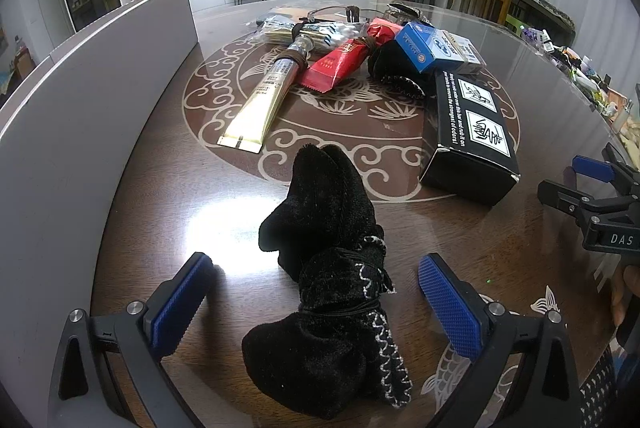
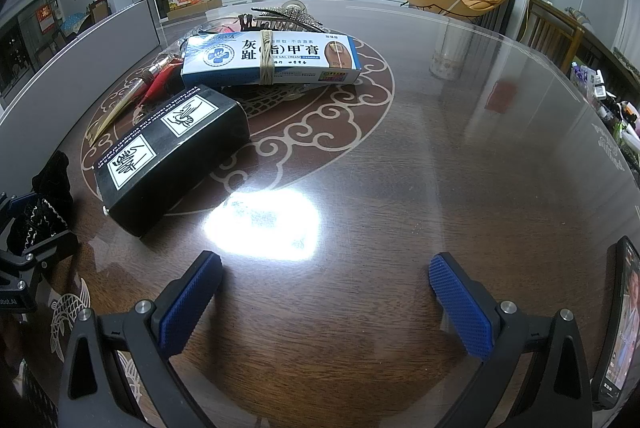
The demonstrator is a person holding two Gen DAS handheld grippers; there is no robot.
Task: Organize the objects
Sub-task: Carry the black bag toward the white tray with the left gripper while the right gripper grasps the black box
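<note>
The left gripper (image 1: pixel 316 302) stands wide, its blue pads clear of the black velvet pouch with silver zigzag stitching (image 1: pixel 328 308) lying between them on the dark wooden table (image 1: pixel 160 208). The right gripper (image 2: pixel 326 302) gapes wide over bare tabletop. Beyond lie a black carton with hand-washing pictograms (image 1: pixel 468 132) and a blue-and-white box marked "NAIL CREAM" (image 2: pixel 272 62).

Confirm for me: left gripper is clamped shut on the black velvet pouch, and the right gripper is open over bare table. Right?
Not quite. The left gripper is open: in the left wrist view its blue pads stand wide on either side of the black velvet pouch, not pressing on it. The rest holds: the right gripper is open over bare table.
</note>
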